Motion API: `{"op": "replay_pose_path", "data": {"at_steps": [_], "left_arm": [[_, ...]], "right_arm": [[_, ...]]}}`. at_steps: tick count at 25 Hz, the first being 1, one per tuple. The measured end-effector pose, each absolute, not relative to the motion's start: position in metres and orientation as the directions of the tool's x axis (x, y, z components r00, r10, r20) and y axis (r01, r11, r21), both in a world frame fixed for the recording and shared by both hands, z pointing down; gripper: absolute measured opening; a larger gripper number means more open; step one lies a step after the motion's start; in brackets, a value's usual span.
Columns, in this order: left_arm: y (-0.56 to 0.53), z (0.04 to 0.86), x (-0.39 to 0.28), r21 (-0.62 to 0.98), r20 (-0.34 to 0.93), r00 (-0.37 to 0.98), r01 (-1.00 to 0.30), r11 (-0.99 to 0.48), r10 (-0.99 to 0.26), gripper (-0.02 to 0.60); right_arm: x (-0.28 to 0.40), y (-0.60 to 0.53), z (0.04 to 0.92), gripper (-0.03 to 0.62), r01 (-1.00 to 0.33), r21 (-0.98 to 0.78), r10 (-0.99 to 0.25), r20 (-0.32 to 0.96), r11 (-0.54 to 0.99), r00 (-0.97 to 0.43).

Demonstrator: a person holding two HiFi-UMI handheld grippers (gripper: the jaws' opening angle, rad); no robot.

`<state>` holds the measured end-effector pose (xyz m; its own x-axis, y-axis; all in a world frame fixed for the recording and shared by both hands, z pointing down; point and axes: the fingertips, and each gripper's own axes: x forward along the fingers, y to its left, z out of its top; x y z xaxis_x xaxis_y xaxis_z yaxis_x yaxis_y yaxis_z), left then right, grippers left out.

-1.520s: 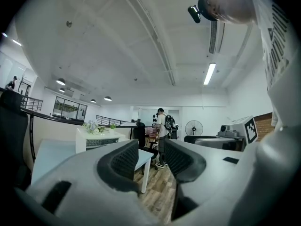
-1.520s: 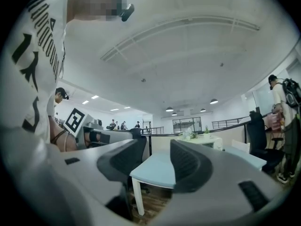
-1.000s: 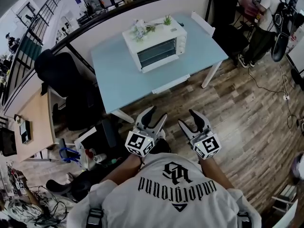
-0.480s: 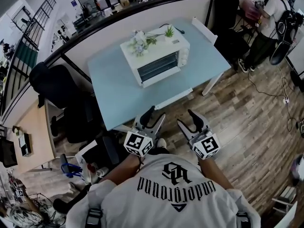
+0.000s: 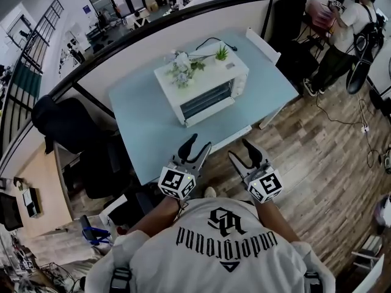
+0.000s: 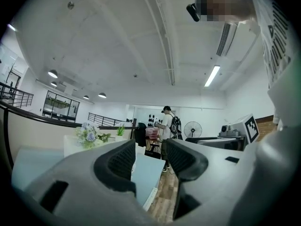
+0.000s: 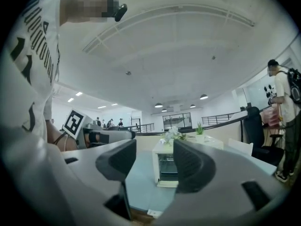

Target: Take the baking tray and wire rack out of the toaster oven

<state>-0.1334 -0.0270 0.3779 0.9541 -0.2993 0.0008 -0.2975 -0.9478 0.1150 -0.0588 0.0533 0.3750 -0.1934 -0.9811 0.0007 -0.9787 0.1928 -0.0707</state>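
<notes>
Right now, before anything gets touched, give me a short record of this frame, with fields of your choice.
stage: not begun, nothing touched
oven: on the blue table, door shut
on top of oven: flowers, small plant
tray and rack: not visible
left gripper: open, empty
right gripper: open, empty, oven in line beyond its jaws
bystander: far right, away from the table
</notes>
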Motion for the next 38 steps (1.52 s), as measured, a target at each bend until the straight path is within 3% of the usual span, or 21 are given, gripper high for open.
{"op": "replay_pose_path", "data": {"at_steps": [12,24,38], "left_arm": [[-0.066,0.38,-0.125,0.108,0.002,0.947,-0.318,-0.942,-0.32,0.216],[-0.109,0.372,-0.105,0.099,-0.018,0.875,-0.479,-0.872,-0.483,0.216],[-0.123,0.372,-0.035,0.112,-0.023,0.756,-0.648,-0.753,-0.654,0.216]], "right_arm": [[-0.049,0.009,0.379,0.235,-0.971,-0.082,-0.974,0.01,0.223,-0.225],[-0.013,-0.048,0.371,0.235,-0.919,-0.08,-0.922,-0.016,0.386,-0.386],[0.067,-0.085,0.369,0.233,-0.818,-0.101,-0.823,-0.018,0.566,-0.568]]}}
